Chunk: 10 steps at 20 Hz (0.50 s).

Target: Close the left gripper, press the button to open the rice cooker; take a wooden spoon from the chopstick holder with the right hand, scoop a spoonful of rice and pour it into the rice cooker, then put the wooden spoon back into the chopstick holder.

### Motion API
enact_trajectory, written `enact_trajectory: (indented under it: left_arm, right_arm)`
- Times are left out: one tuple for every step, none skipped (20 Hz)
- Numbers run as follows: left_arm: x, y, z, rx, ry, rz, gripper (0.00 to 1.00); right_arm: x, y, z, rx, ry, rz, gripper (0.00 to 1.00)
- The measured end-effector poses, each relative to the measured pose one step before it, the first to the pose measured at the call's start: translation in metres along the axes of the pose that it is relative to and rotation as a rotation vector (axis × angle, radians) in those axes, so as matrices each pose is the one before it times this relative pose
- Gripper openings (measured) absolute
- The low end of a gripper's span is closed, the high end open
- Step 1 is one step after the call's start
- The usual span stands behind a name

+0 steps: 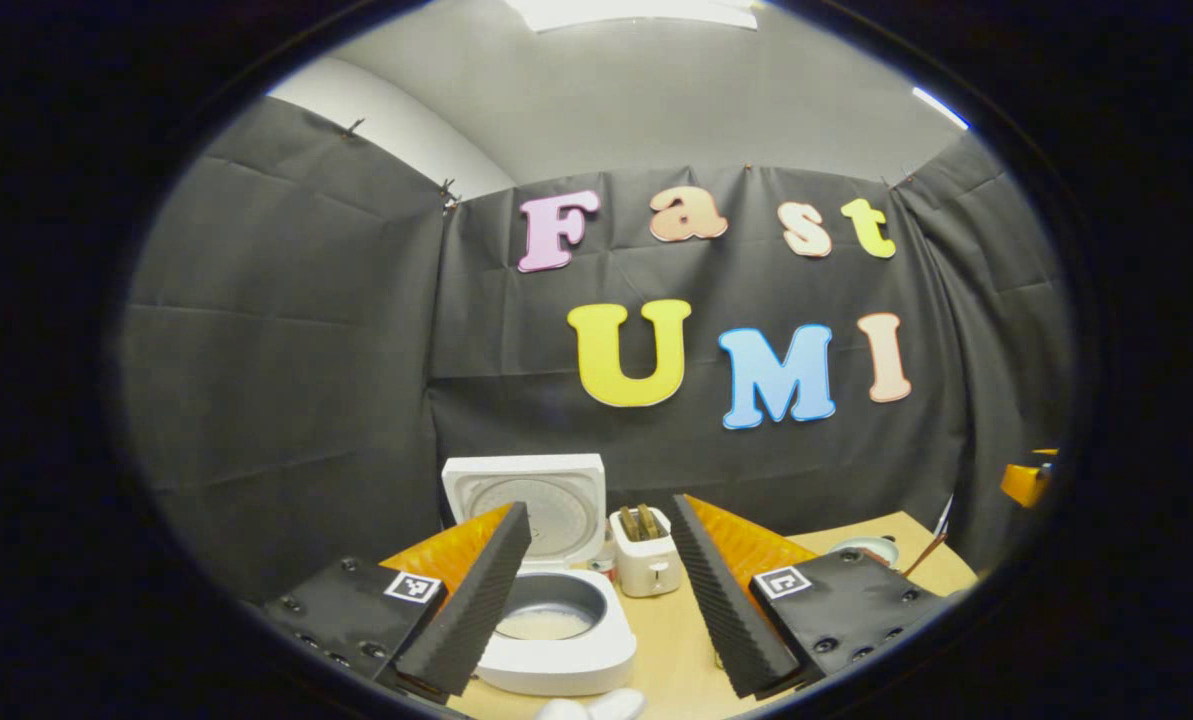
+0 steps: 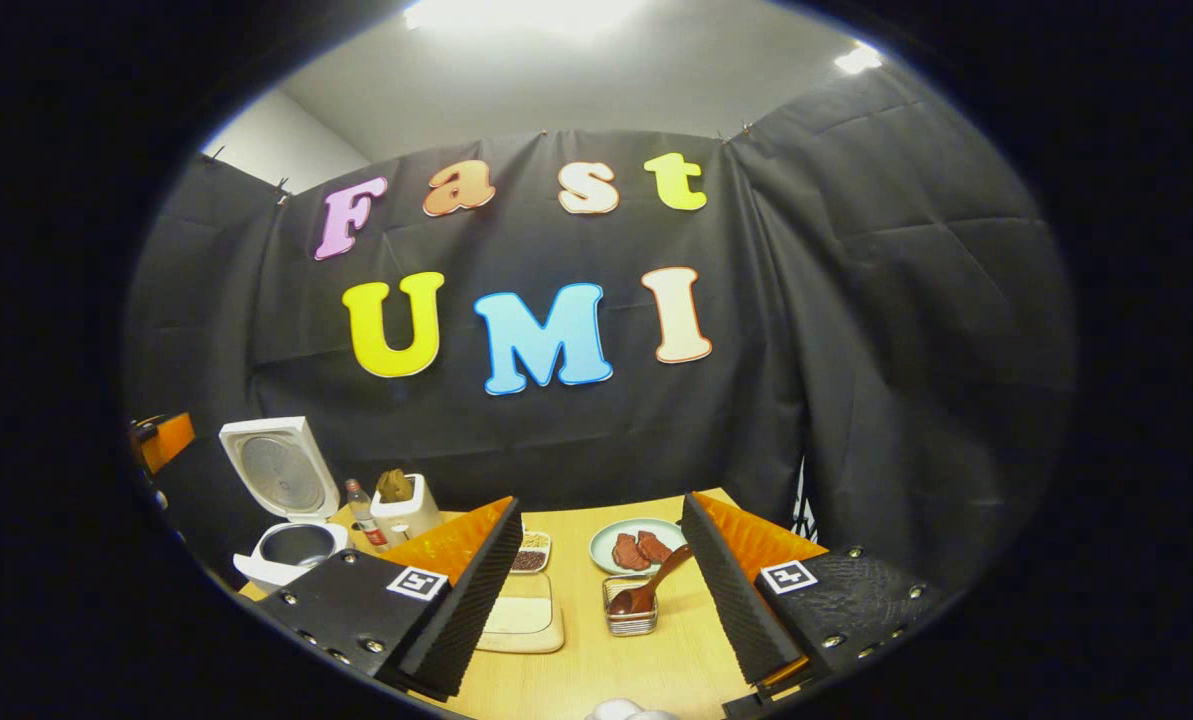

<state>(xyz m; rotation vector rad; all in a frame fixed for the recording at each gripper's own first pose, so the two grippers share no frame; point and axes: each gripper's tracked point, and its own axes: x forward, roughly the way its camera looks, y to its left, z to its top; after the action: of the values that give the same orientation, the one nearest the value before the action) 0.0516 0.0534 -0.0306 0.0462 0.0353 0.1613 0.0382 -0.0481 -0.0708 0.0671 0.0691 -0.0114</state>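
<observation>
Your rice cooker [image 1: 556, 640] already stands open, its lid [image 1: 536, 500] tipped up and back, and some white rice lies in the bottom of the inner pot — so I'd judge the button step done and at least some rice already in. In the right gripper view the wooden spoon [image 2: 648, 590] sits in the small wire chopstick holder [image 2: 629, 612] on the table [image 2: 596, 670], just in front of a plate [image 2: 636, 545] with reddish-brown pieces on it. Whether you are about to take the spoon or have just set it back, I cannot tell; both readings fit. Your right gripper [image 2: 601, 590] is spread wide and holds nothing, hanging back from the holder with the spoon framed between its fingers. Your left gripper [image 1: 596, 590] is likewise wide apart and empty, above and near the cooker, which shows behind its left finger, with a toaster [image 1: 646, 550] behind. The spoon's long axis leans — bowl down in the holder, handle rising up and to the right toward your right finger. If the scoop is still to come, bring the right gripper forward and down, turn it so the fingers close across the handle and not along it, and grip high on the free end, clear of the holder's rim.
</observation>
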Motion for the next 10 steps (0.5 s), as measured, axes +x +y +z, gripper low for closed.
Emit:
enact_trajectory:
  left_arm:
    - [0.00853,0.00494,0.00051,-0.01091,0.01313,-0.00038,0.99]
    - [0.01248,0.00744,0.00507,-0.00313,0.01279,0.01027,0.99]
    - [0.01692,0.01026,0.004,0.00788,0.01506,0.01857,0.99]
    - [0.01952,0.00714,0.00726,0.00202,0.01369,0.01217,0.98]
    - [0.01906,0.00428,0.0087,-0.00874,0.01367,0.0058,0.99]
    - [0.02035,0.00481,0.01076,-0.01563,0.01039,0.00373,0.99]
    - [0.02078,0.00664,0.01098,-0.01533,0.00493,0.01024,0.99]
    - [0.01793,0.0053,0.00924,-0.02028,0.01043,0.00779,0.99]
    - [0.01736,0.00341,0.00831,-0.01667,0.00376,0.00005,0.98]
    - [0.01708,0.00427,0.00763,-0.00185,-0.00077,0.01144,0.97]
  right_arm:
    - [-0.00773,0.00871,0.00064,-0.01485,0.00348,0.0071,0.98]
    - [-0.00679,0.00908,-0.00172,-0.0028,0.01001,0.0154,0.98]
    - [-0.00515,0.009,-0.00224,0.00068,0.01058,0.01062,0.98]
    - [-0.00221,0.00712,-0.002,-0.00141,0.00903,0.0032,0.98]
    - [-0.00334,0.0052,-0.00186,-0.00513,0.00612,0.00619,0.98]
    - [-0.00139,0.00565,-0.00368,-0.00574,0.00859,0.00046,0.98]
    - [-0.0019,0.00273,-0.00184,-0.00564,0.0068,-0.00137,0.98]
    - [0.00095,0.00154,-0.0016,-0.00175,0.00806,-0.00323,0.98]
    - [0.00026,0.00202,-0.00087,0.00389,0.00474,-0.00519,0.98]
    - [0.00087,-0.00086,-0.00103,0.00616,0.00727,-0.00518,0.98]
